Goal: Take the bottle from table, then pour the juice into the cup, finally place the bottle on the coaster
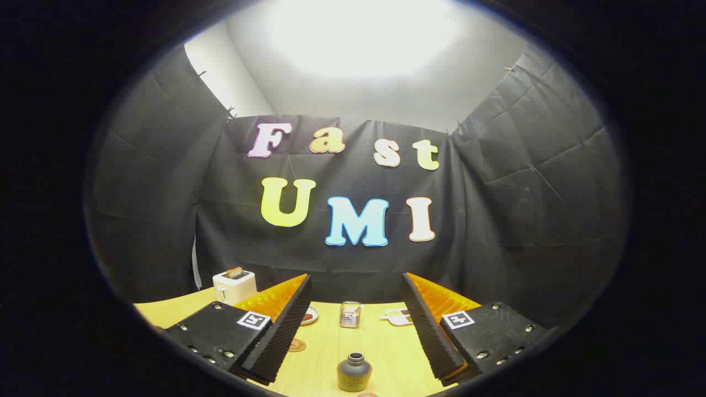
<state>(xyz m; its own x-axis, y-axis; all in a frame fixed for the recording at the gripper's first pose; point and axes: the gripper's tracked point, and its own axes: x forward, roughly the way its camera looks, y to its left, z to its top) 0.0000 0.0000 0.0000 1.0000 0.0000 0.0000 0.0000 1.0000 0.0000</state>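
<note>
My tongs [353,325] hang spread above the tabletop [331,353]; bottle [354,373] upright between them; cup [350,314] beyond.

A staged recording booth: black cloth wall [496,209] behind a wooden table [325,353] with a toaster [234,285].

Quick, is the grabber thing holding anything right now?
Hand-held gripper: open, holding nothing; the small dark grey bottle stands on the table between its fingers, untouched.

bottle [354,373] upright between spread fingers [276,331], untouched
</note>
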